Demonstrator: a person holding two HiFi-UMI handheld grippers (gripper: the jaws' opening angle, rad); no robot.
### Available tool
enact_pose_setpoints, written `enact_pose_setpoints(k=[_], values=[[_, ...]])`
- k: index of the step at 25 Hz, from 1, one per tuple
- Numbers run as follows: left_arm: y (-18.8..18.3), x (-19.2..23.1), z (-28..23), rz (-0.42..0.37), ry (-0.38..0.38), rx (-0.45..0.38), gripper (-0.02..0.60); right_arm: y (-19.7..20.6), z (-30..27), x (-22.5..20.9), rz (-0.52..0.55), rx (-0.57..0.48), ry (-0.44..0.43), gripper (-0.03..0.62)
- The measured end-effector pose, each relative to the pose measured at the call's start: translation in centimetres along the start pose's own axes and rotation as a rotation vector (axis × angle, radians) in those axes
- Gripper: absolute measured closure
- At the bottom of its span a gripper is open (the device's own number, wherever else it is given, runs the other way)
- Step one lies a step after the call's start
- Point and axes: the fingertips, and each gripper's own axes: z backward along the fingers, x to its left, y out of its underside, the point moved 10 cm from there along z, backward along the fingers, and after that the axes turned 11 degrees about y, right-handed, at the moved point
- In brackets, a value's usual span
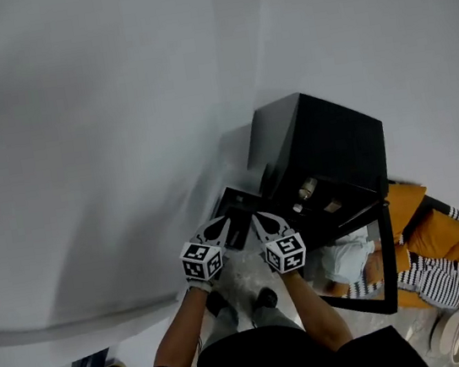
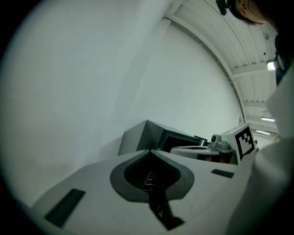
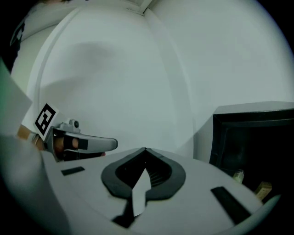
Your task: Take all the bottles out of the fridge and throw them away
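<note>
Your forearms (image 1: pixel 180 335) reach up from the bottom of the head view, each carrying a white two-jaw gripper. The left gripper (image 1: pixel 219 225) and the right gripper (image 1: pixel 258 219) both have their jaws pressed together on nothing.

Little of the job looks done. The black boxy fridge (image 1: pixel 326 142) stands with its door (image 1: pixel 390 265) open, and at least two small pale bottles (image 1: pixel 306 188) sit inside, well apart from both grippers. Where to throw them is not in view.

Only the head view shows the open door. The right gripper view looks level into the dark interior, with one bottle (image 3: pixel 238 175) near a yellowish item (image 3: pixel 262 188). The left gripper view shows no bottle.
</note>
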Motion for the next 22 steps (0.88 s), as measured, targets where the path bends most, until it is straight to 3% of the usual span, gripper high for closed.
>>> enact_pose_setpoints(k=[10,22], values=[[-2.0,-2.5,-2.7,-0.053,0.104,0.024,0.58,-1.5,2.7,-1.4,-0.011,-0.047,0.055,0.586],[-3.0,-7.0,-10.7,-0.109,0.309,0.091,0.58,-1.5,8.7,-8.5,-0.063,-0.085,0.284,0.586]])
